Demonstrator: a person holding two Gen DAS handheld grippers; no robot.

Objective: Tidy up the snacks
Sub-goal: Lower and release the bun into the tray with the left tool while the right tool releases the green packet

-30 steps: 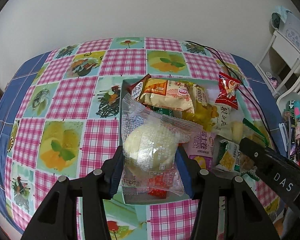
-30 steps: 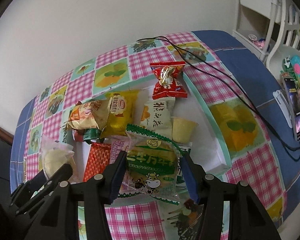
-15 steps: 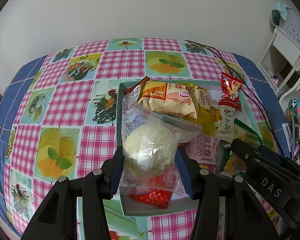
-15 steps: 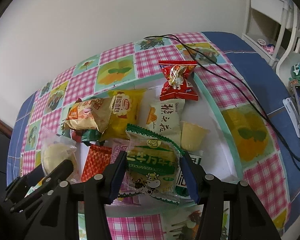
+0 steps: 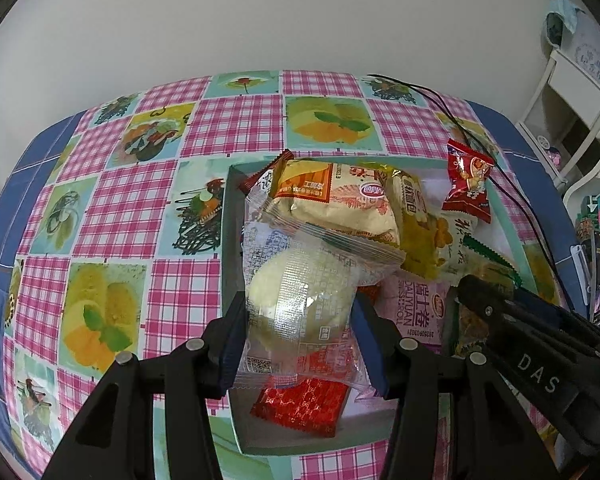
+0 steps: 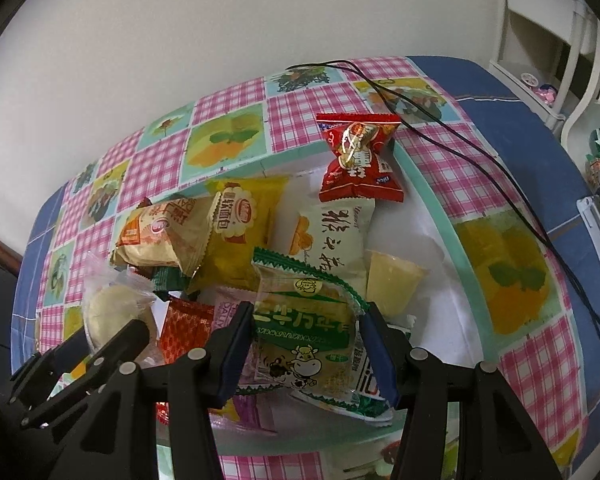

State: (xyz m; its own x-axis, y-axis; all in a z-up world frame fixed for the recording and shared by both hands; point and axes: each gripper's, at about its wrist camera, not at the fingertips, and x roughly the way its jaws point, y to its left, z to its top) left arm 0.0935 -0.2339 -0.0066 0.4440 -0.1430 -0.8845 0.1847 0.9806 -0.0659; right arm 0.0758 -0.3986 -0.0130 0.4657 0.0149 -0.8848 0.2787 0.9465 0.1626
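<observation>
A shallow tray [image 5: 236, 432] [image 6: 432, 208] with a mint-green rim holds a heap of snack packets. My left gripper [image 5: 300, 320] is shut on a clear-wrapped pale round bun [image 5: 296, 300], held just over the tray's left side. My right gripper [image 6: 306, 328] is shut on a green-edged yellow packet with a cartoon cow [image 6: 304, 324] above the tray's front. In the tray lie an orange-and-tan bread packet [image 5: 332, 204], a yellow packet [image 6: 240, 232], a red candy bag [image 6: 360, 160], a white packet [image 6: 332, 236], a yellow jelly cup [image 6: 392, 284] and a red foil packet [image 5: 300, 404].
The table wears a pink-check fruit-print cloth [image 5: 120, 200] with a blue border. A black cable [image 6: 480, 152] runs across the cloth to the right of the tray. White furniture [image 5: 572, 92] stands past the table's right edge. A wall rises behind.
Both grippers have come a little lower and closer to the tray with their packets still held. The tray and its snacks look larger now.
</observation>
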